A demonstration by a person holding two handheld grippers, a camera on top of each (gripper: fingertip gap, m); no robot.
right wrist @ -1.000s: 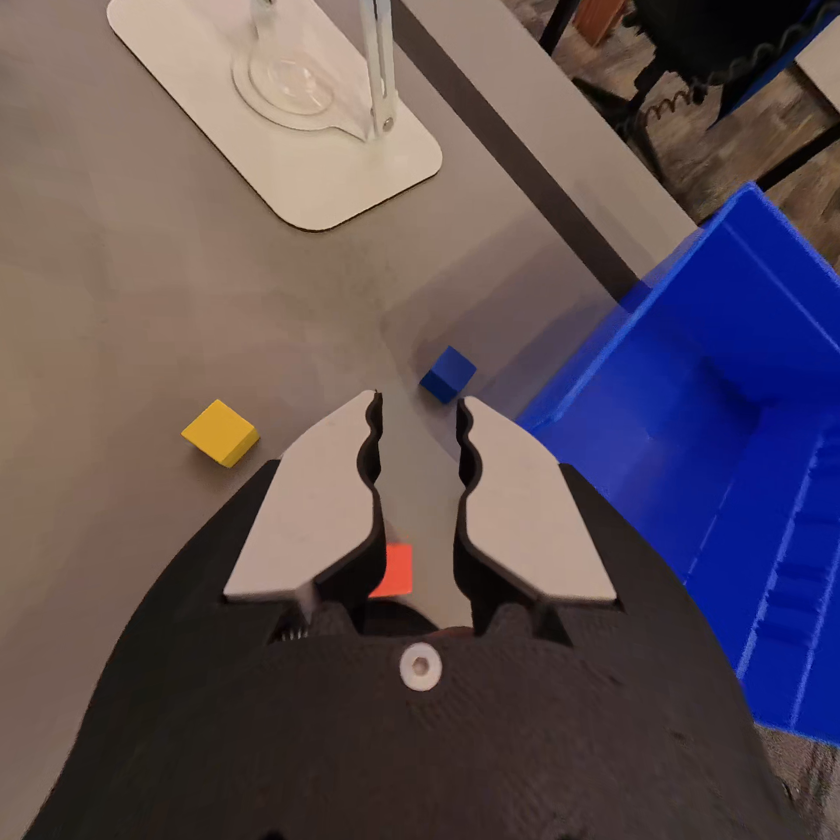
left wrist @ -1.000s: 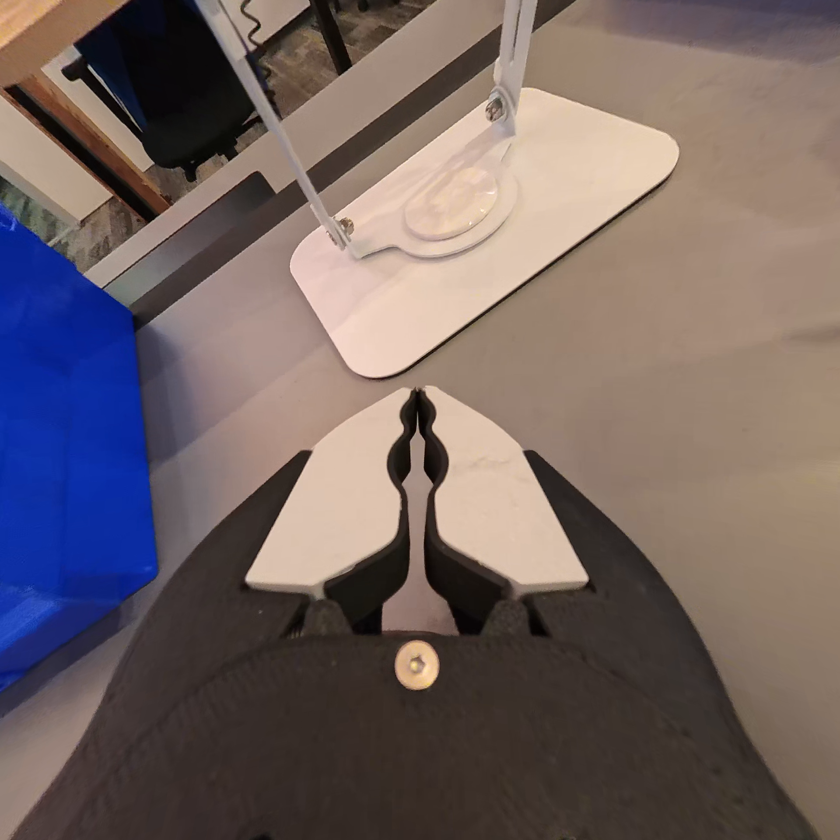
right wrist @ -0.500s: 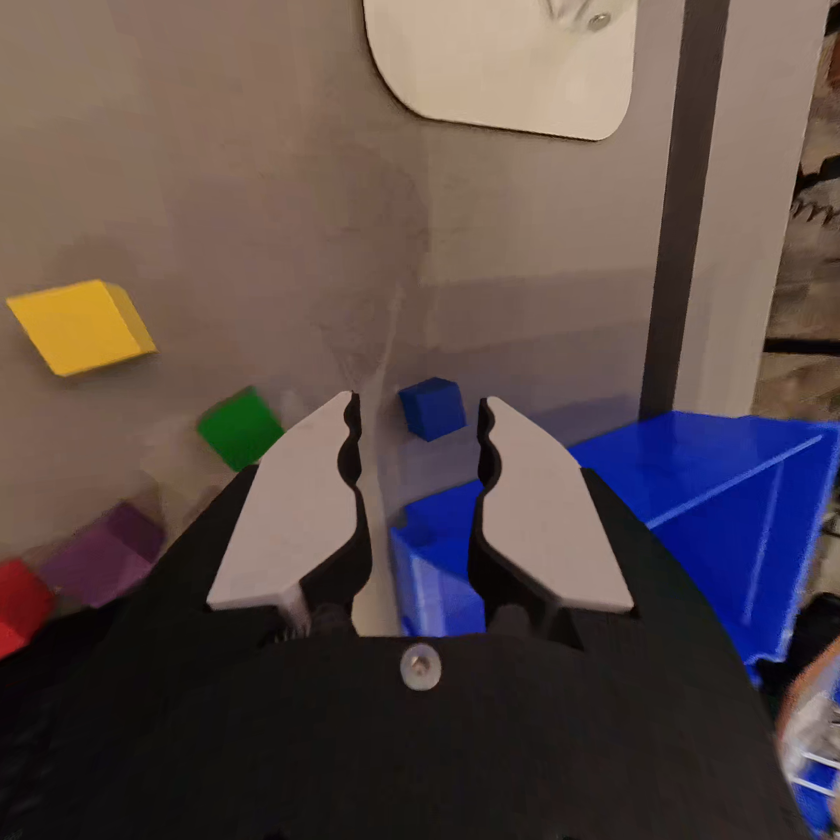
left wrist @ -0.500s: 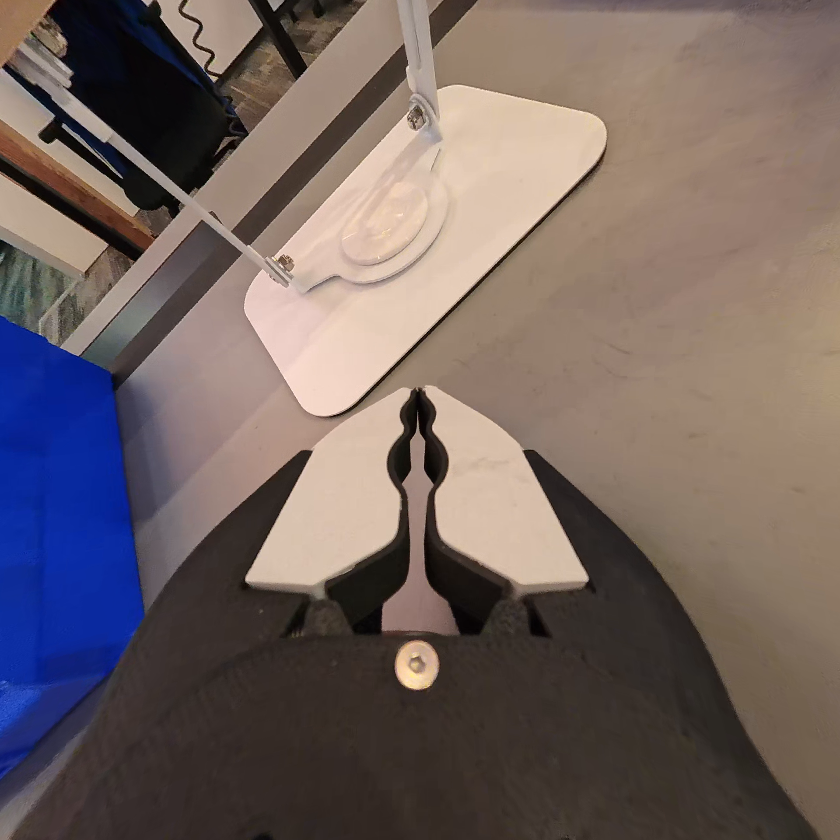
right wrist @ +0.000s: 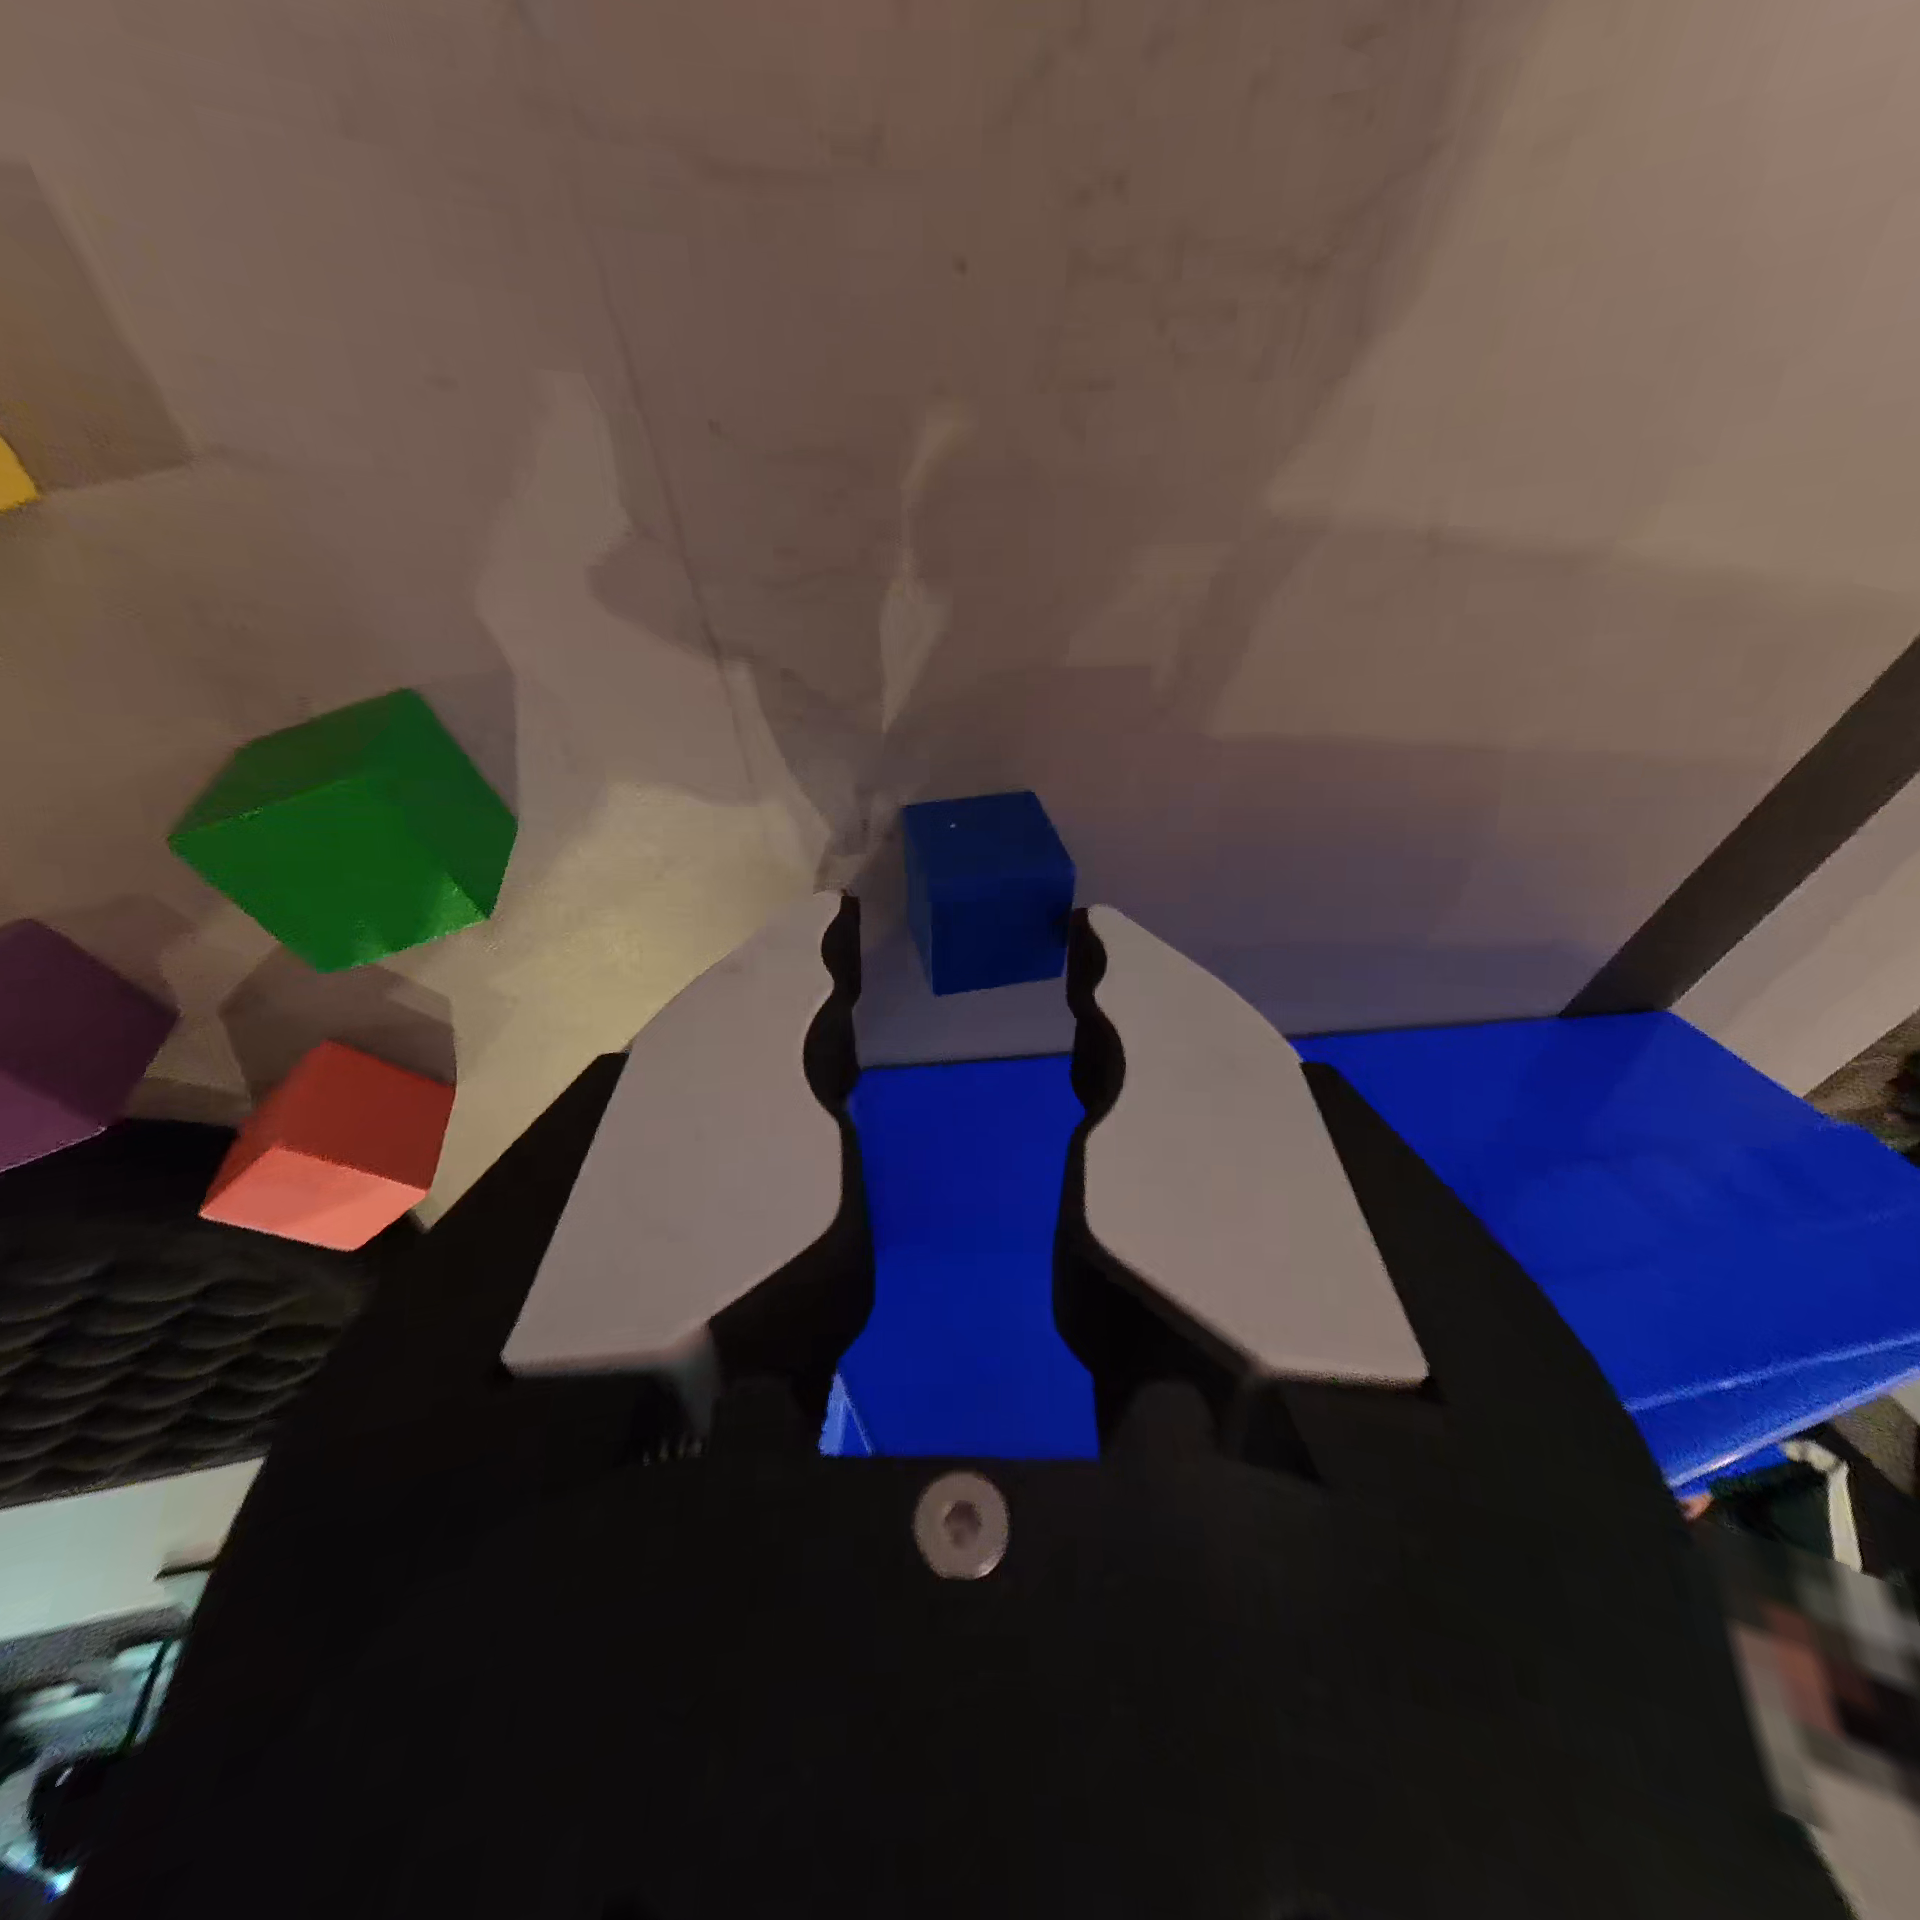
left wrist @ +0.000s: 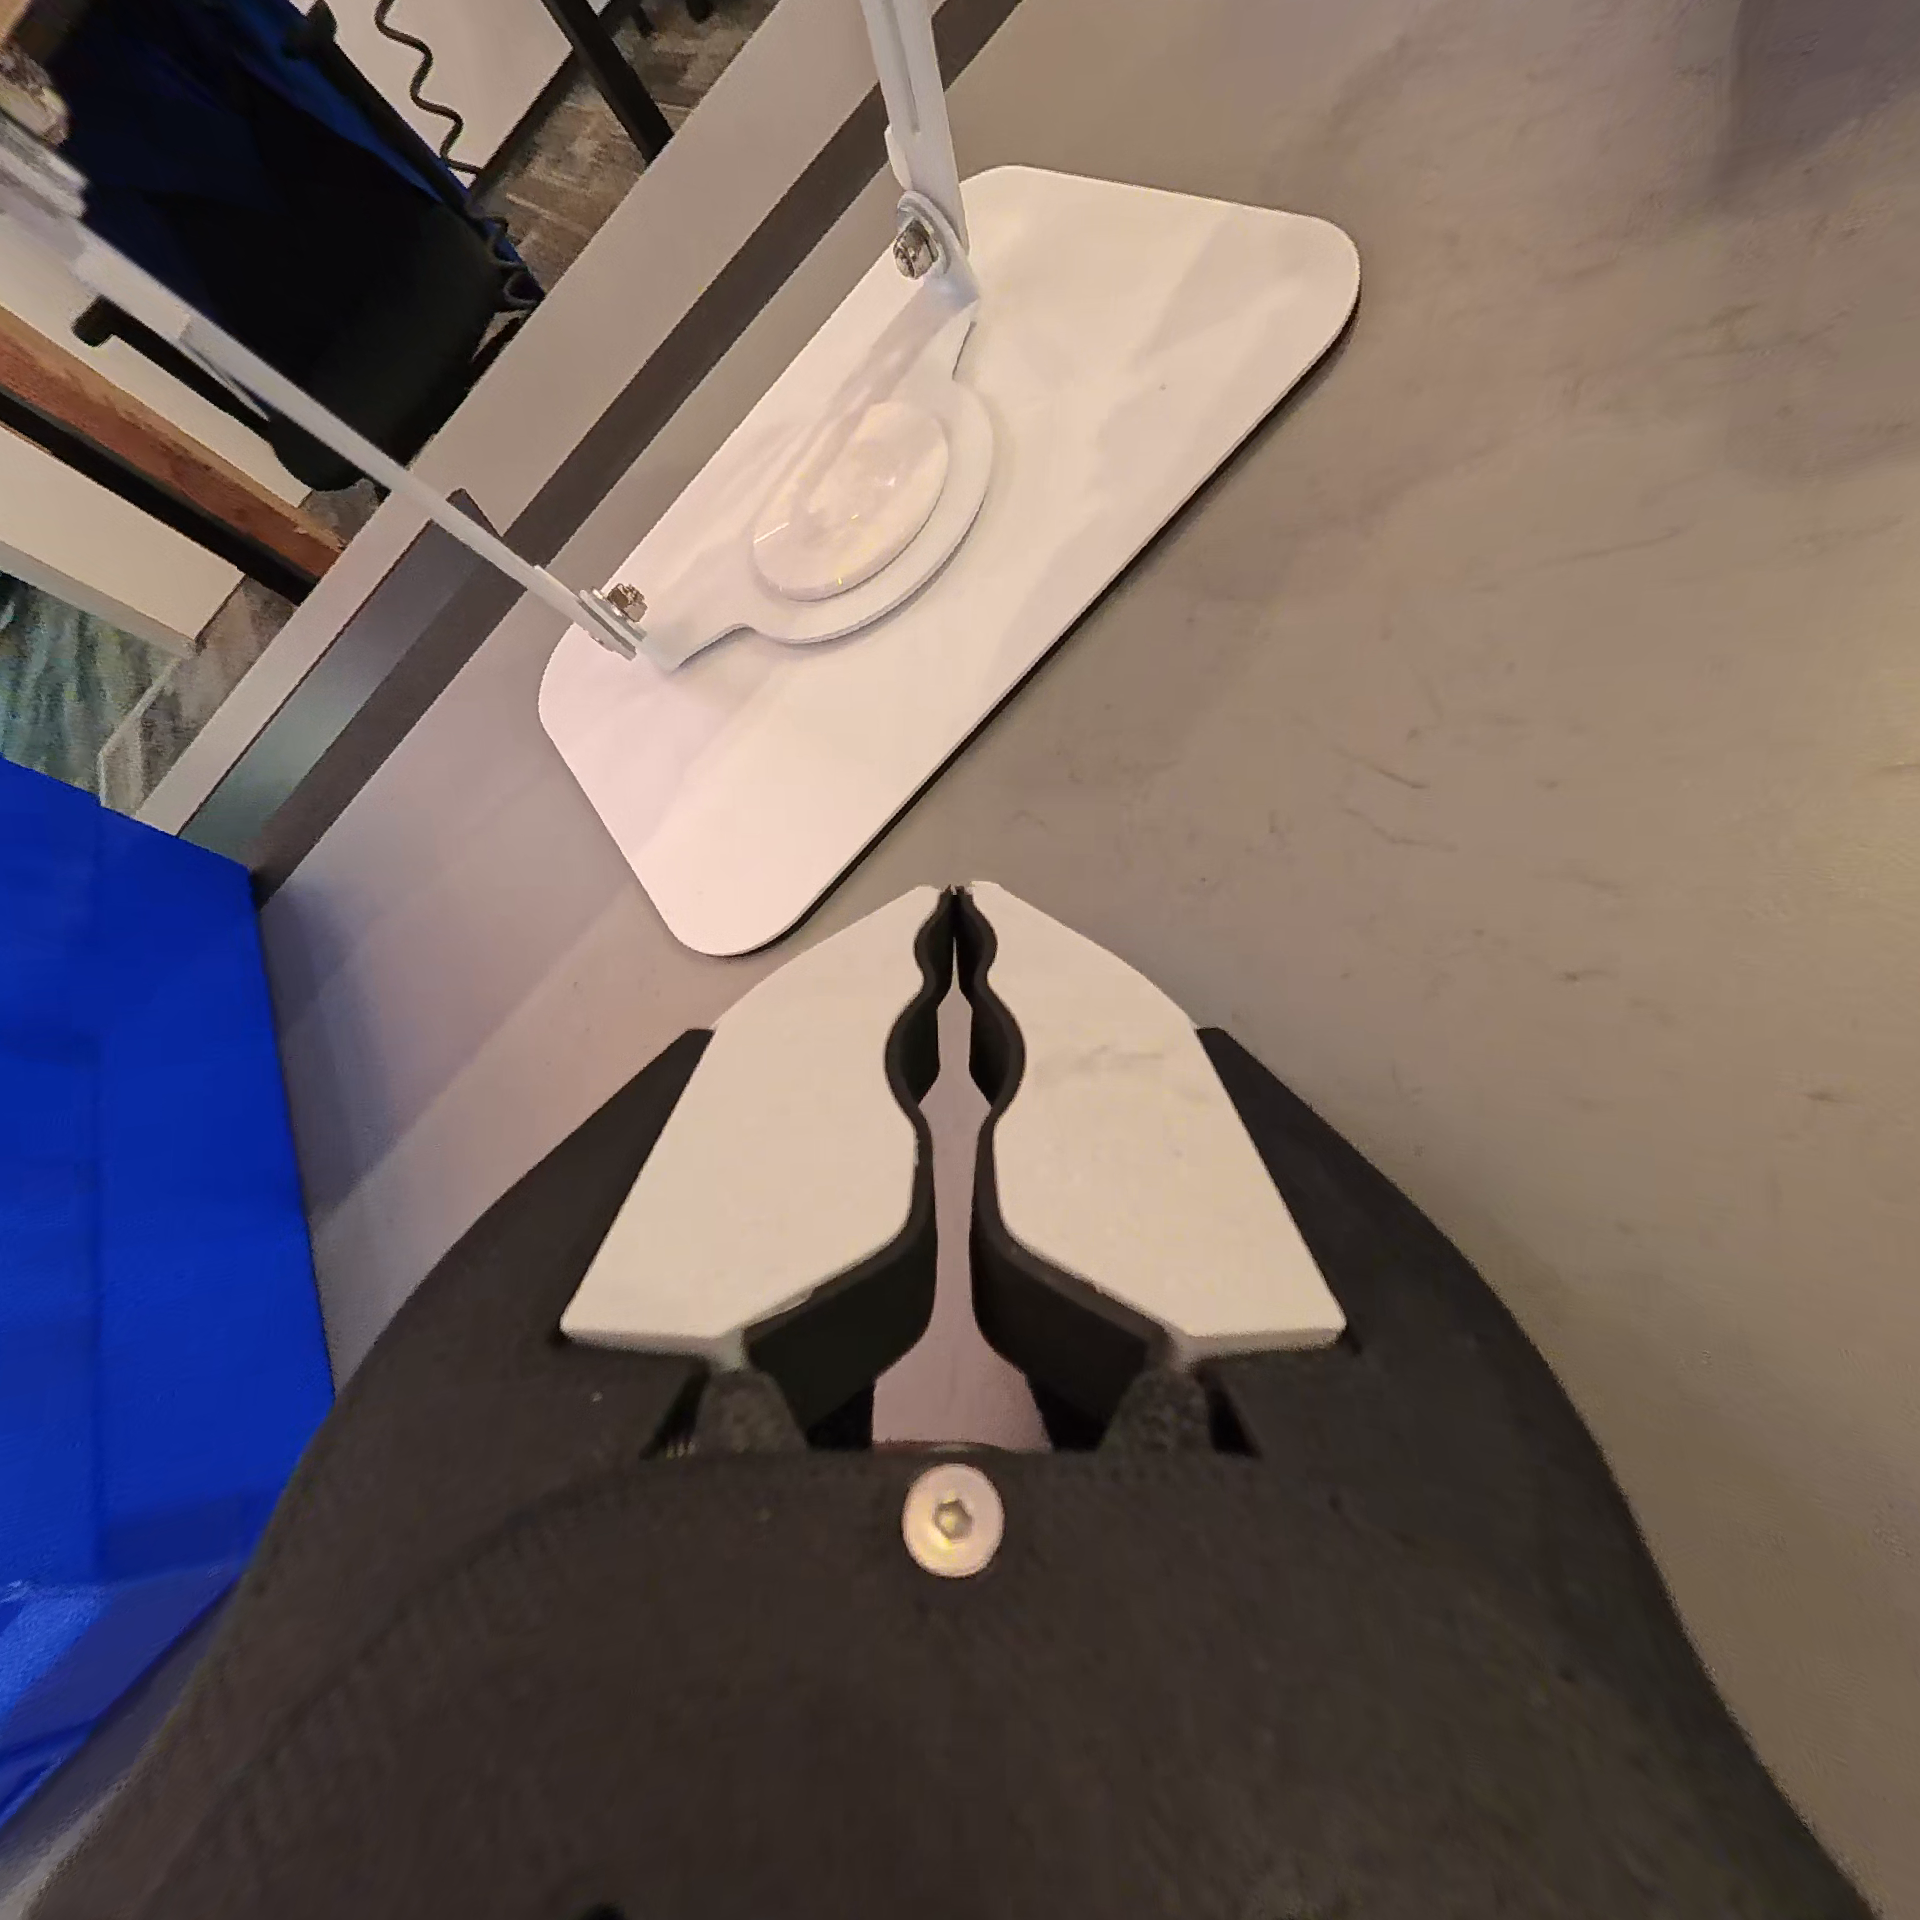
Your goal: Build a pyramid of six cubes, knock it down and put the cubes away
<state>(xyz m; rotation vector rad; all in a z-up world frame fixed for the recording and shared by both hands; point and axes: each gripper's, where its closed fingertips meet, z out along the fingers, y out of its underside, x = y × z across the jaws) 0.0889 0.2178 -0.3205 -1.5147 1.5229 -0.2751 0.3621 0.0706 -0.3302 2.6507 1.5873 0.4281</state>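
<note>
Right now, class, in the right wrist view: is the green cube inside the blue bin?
No, the green cube lies on the grey table, well left of the blue bin.

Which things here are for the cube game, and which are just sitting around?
For the game: blue cube, green cube, orange cube, purple cube, a yellow cube's corner, blue bin, the open right tool.

Just sitting around: white stand, grey table.
</note>
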